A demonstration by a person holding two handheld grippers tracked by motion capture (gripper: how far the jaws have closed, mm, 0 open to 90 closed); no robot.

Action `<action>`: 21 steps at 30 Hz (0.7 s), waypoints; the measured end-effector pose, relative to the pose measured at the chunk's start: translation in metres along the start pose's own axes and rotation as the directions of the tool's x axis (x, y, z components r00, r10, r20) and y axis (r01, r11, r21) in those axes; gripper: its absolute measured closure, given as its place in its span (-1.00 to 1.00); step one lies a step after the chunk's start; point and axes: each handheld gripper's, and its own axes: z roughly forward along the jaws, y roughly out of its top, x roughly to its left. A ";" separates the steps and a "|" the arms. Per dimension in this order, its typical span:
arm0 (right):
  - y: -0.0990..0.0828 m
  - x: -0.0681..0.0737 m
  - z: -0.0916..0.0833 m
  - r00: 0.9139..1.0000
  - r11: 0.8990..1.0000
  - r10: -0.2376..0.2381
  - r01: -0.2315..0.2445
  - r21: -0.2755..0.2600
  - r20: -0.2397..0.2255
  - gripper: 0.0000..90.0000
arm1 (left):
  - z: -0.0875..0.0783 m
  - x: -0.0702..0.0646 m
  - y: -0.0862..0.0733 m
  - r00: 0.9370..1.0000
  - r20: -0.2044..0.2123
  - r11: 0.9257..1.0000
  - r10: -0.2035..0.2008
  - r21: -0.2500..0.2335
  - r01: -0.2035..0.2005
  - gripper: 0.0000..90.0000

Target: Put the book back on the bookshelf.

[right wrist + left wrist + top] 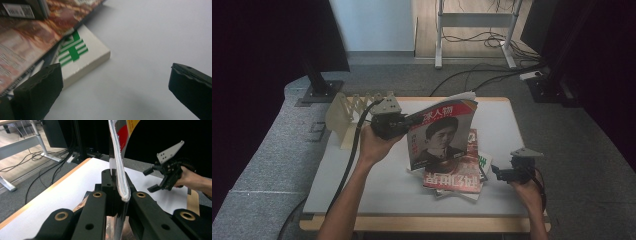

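my left gripper (404,122) is clamped tight on the glossy magazine with the black-and-white portrait and red masthead (442,135), jaws pinched shut on its left edge, so the magazine stands upright off the white tabletop (377,190) with the cover facing me. in the left gripper view the white page edges of that magazine (120,170) rise straight up from between my two black jaws, the bottom of the spine sitting right at the pinch.

below and right of those jaws lies the stack of magazines and books (454,177), flat on the table; top one is a reddish-brown glossy cover. the held magazine's lower edge is just over the stack; touching or not, cannot tell.

my right gripper (498,172) is wide open, nothing between the jaws, low by the right edge of the stack. in the right gripper view my fingers (37,87) stand far apart, bare table between them; the white book with the green striped logo (82,55) pokes out from under the reddish cover just beyond my left finger, corner near it, not gripped. the left gripper view also shows the right gripper (156,180) open, beyond the page edges.
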 end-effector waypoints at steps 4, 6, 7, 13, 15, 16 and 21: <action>-0.012 -0.002 0.009 1.000 0.999 0.020 -0.021 0.043 0.007 -1.00 | 0.002 0.003 0.001 1.000 -0.009 1.000 -0.011 -0.003 0.011 0.92; -0.016 -0.002 0.012 1.000 0.998 0.030 -0.030 0.063 0.004 -1.00 | 0.002 0.004 0.001 1.000 -0.017 1.000 -0.017 -0.003 0.017 0.92; -0.018 -0.003 0.013 1.000 0.997 0.028 -0.028 0.075 0.007 -1.00 | 0.002 0.005 0.001 1.000 -0.019 1.000 -0.021 -0.003 0.021 0.92; -0.022 -0.001 0.018 0.999 0.996 0.021 -0.023 0.084 0.027 -1.00 | -0.002 0.009 0.002 0.999 -0.028 0.999 -0.037 0.005 0.037 0.93; -0.023 -0.001 0.018 0.999 0.996 0.018 -0.020 0.082 0.029 -1.00 | -0.003 0.010 0.002 0.999 -0.038 0.999 -0.039 0.008 0.039 0.93; -0.023 -0.001 0.018 0.999 0.996 0.019 -0.021 0.081 0.029 -1.00 | -0.004 0.010 0.002 0.998 -0.042 0.999 -0.040 0.008 0.040 0.93; -0.023 -0.001 0.018 0.999 0.997 0.015 -0.017 0.081 0.032 -1.00 | -0.010 0.011 0.004 0.998 -0.052 0.999 -0.042 0.013 0.043 0.93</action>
